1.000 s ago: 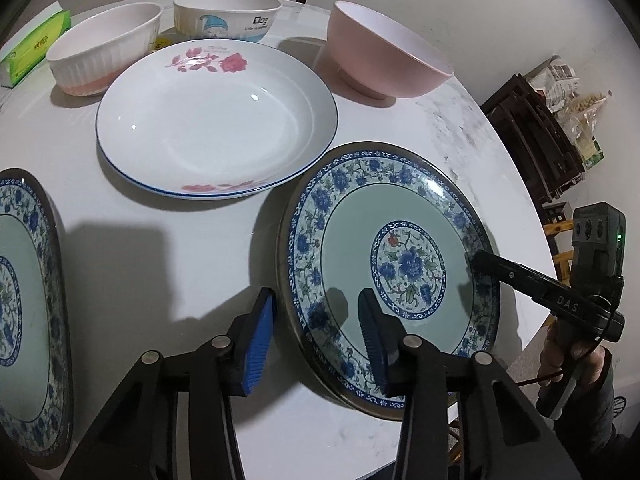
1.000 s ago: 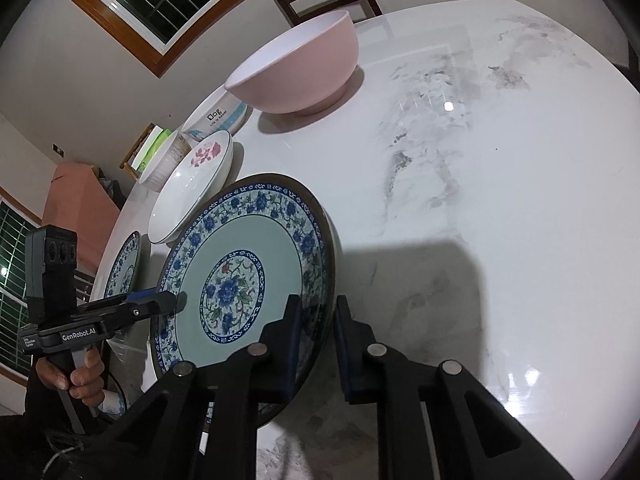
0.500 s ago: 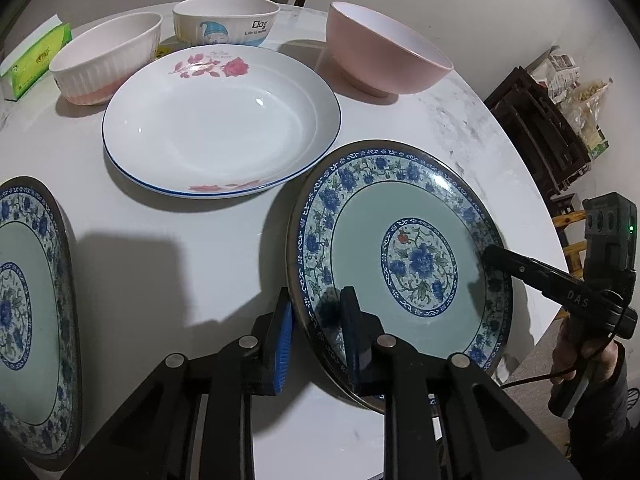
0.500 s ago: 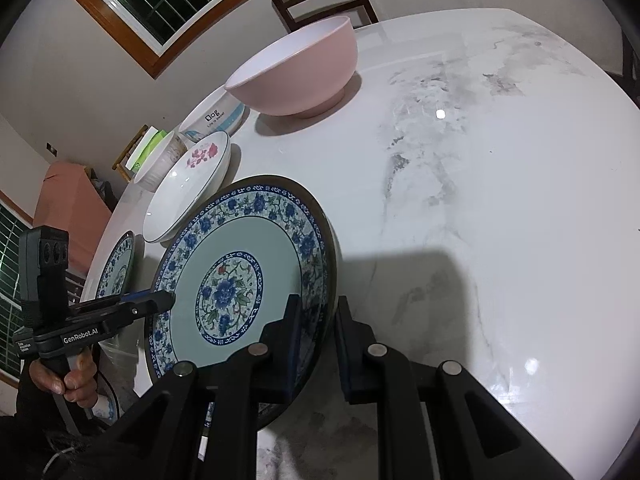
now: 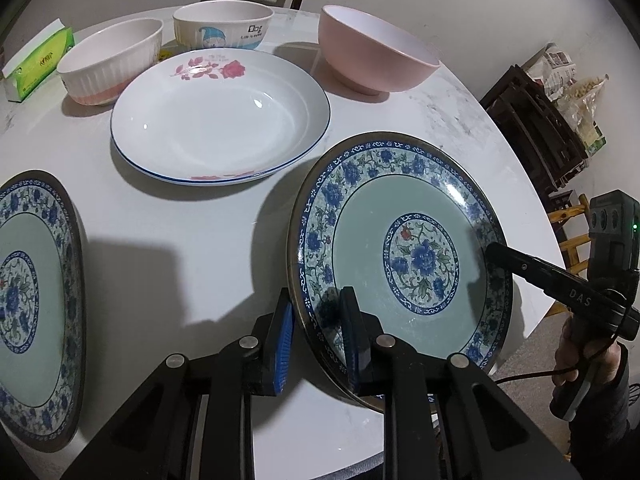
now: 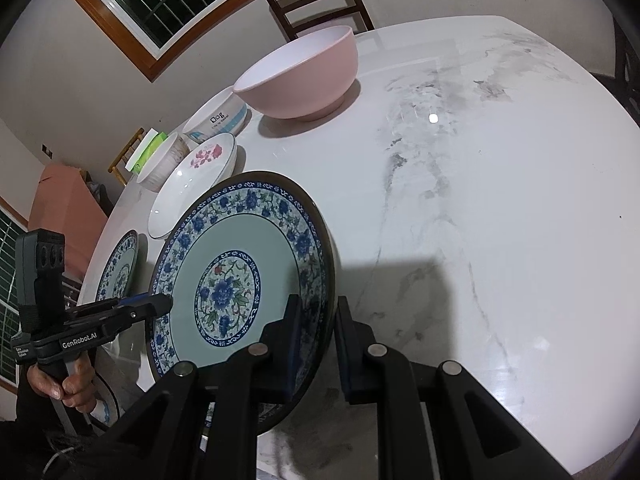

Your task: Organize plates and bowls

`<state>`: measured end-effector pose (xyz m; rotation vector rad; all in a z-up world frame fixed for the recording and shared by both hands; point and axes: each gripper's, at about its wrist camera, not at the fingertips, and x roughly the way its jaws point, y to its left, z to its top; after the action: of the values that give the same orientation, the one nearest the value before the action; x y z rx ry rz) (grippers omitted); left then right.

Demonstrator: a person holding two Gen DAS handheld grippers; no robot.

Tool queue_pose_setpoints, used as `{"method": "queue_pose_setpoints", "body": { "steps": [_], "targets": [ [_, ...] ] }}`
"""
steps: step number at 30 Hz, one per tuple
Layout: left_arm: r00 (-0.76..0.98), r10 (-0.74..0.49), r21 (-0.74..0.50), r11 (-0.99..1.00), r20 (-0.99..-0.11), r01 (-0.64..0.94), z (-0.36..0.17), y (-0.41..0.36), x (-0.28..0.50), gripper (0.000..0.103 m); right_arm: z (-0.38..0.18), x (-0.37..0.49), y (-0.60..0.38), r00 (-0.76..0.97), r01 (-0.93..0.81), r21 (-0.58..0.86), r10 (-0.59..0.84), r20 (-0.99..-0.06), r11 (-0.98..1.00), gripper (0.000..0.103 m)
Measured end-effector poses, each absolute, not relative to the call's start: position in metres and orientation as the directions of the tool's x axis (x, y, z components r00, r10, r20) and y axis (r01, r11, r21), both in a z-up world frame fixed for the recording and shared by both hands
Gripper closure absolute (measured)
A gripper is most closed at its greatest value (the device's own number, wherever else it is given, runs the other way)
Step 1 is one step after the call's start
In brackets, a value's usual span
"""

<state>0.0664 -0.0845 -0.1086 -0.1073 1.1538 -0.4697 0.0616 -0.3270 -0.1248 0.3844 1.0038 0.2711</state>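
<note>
Blue-floral plate (image 5: 404, 248) sits tilted w/ its near rim off the white marble worktop (image 5: 192, 240); left hand-held gripper (image 5: 318, 338), jaws just closing, clamps its left rim. Right wrist view: right hand-held gripper (image 6: 318, 346) clenched on plate's opposite rim, pink bowl (image 6: 298, 76) well beyond.

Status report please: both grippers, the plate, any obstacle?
Left gripper just closed on blue floral plate rim. Right gripper shut on opposite rim. Nothing blocking.
</note>
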Motion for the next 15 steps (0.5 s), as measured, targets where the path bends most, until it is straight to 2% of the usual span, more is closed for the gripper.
{"method": "queue_pose_setpoints", "body": {
  "steps": [15],
  "targets": [
    [0.389, -0.391, -0.319, 0.917, -0.834, 0.239, -0.09, -0.042, 0.056, 0.085, -0.102, 0.07, -0.275, 0.513, -0.126, 0.412, 0.414, -0.752, 0.903, 0.087]
  ]
}}
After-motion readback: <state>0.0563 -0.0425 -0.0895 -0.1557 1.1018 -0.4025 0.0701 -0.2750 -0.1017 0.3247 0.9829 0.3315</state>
